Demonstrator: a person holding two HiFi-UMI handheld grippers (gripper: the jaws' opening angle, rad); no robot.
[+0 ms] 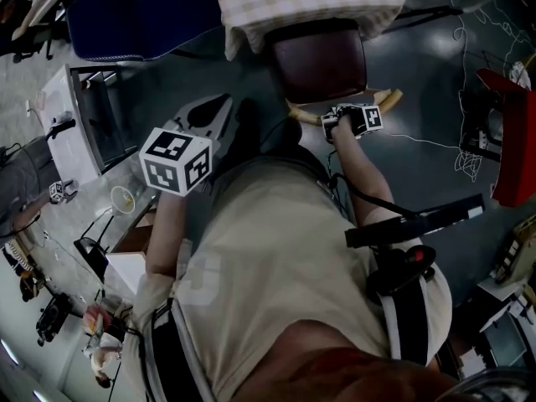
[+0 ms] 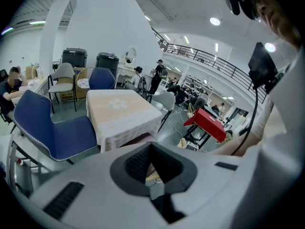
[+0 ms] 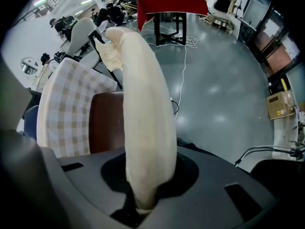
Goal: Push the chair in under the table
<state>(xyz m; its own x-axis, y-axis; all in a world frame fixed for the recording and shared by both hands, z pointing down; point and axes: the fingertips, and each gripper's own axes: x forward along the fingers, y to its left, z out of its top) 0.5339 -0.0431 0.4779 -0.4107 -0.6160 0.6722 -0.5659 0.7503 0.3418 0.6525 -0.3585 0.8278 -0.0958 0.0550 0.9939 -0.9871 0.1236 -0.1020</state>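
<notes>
Head view: the right gripper pinches the top rail of the chair, ready to shove it. The seat is partly under the table. The left gripper hangs near the person, not helping.

Left gripper view: its jaws are closed, holding nothing.

Right gripper view: the pale rail sits squeezed between the jaws, with the seat just past it

Head view overhead, all share table
</notes>
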